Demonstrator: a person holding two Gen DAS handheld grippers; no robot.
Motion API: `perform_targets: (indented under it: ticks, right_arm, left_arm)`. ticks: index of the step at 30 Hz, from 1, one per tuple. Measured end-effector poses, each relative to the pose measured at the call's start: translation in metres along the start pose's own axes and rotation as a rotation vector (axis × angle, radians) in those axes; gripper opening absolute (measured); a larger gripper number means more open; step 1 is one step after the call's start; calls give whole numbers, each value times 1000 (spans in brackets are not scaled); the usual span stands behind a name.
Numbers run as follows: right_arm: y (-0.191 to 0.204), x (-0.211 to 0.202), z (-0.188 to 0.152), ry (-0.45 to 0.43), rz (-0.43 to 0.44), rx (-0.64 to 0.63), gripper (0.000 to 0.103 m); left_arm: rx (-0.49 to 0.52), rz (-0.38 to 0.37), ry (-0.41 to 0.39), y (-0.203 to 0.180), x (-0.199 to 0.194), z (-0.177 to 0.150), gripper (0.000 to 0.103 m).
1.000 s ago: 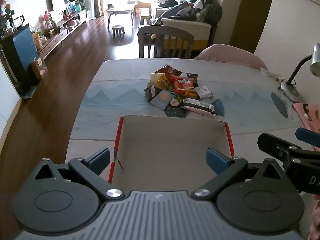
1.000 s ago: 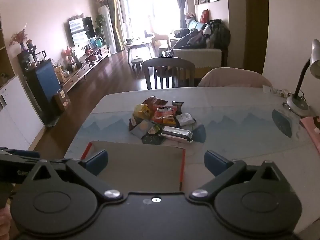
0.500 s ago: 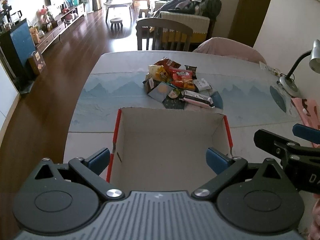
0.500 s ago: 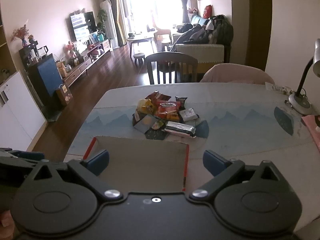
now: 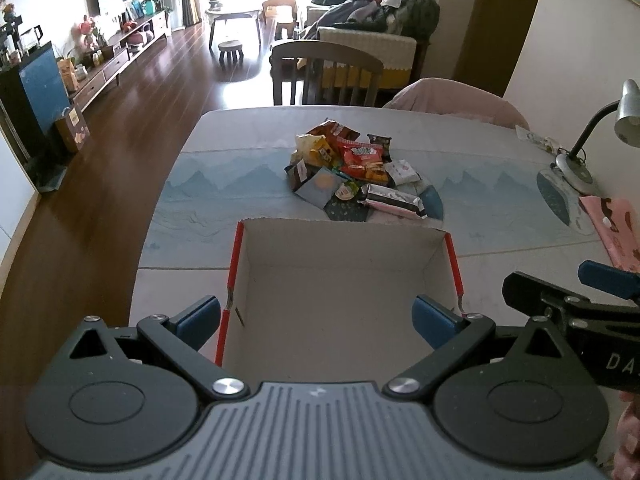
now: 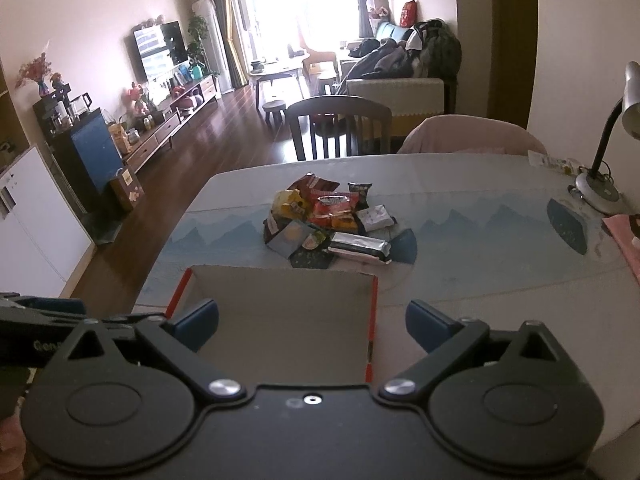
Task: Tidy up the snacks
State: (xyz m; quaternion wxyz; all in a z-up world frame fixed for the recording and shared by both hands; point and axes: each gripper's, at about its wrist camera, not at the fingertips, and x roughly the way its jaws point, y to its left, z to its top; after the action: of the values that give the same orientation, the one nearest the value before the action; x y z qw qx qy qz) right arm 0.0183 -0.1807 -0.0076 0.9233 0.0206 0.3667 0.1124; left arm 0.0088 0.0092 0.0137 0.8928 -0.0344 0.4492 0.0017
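Observation:
A heap of snack packets [image 5: 356,168] [image 6: 332,216] lies in the middle of the table, red, yellow, silver and dark wrappers mixed together. Nearer to me stands an open white cardboard box [image 5: 340,280] [image 6: 280,308] with red edges, nothing visible inside. My left gripper [image 5: 316,320] hovers open above the box's near side, nothing between its blue pads. My right gripper [image 6: 312,320] is also open and holds nothing, over the box's right half. In the left wrist view, the right gripper [image 5: 576,300] shows at the right edge.
The table [image 5: 224,184] carries a blue mountain-print runner. A desk lamp [image 5: 580,160] [image 6: 600,184] stands at the far right, with a pink cloth [image 5: 612,224] beside it. A wooden chair [image 5: 324,76] and a pink-covered chair [image 5: 452,96] stand at the far edge.
Both grippers have risen and tipped slightly, so the box and snack heap sit a little differently in view. Both stay open and nothing on the table has moved.

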Motion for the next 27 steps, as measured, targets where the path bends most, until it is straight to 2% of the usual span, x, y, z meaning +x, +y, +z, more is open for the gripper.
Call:
perform_targets:
  ticks: [27]
  right_arm:
    - [0,0,-4,1,6,15,100]
  left_arm:
    - [6,-4,1,0,-5,-2,103]
